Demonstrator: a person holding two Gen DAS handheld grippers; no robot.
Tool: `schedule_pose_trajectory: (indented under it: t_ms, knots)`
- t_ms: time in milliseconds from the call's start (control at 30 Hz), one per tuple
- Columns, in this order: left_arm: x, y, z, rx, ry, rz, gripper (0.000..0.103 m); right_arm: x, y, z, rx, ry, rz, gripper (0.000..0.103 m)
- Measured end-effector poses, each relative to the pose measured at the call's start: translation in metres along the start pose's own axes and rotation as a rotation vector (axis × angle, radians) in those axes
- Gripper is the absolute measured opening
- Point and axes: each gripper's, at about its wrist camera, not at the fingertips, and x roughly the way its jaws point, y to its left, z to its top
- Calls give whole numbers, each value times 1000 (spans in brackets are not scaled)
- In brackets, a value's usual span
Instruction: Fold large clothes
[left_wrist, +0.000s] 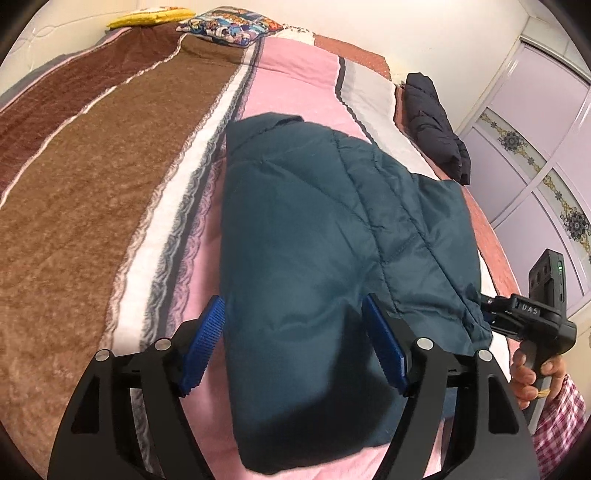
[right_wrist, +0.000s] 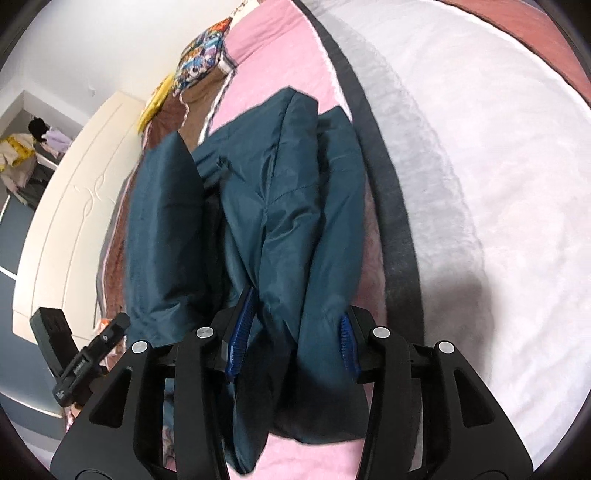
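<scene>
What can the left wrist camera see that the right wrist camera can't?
Only the left wrist view shows a folded black jacket at the bed's far edge and lilac cupboard doors. Only the right wrist view shows a cream wardrobe and a pile of clothes in a far corner. Both show the teal jacket on the striped bedspread and a patterned pillow. The left gripper and right gripper each have open jaws around the jacket.
</scene>
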Motion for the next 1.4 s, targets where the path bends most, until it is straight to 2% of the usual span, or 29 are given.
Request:
schedule_pose_trajectory:
  t_ms: [333, 533, 833, 1400]
  knots:
    - [-36, -13, -19, 27, -15, 16, 73, -38, 32, -32, -93, -103, -62, 43]
    - [-53, -25, -40, 50, -9, 54, 73, -44, 54, -57, -159, -121, -110, 43]
    - [-72, -40, -73, 82, 6, 152, 73, -46, 74, -109, -242, -109, -178, 43]
    - [-92, -55, -119, 62, 26, 193, 73, -39, 91, -160, -275, -70, -220, 43]
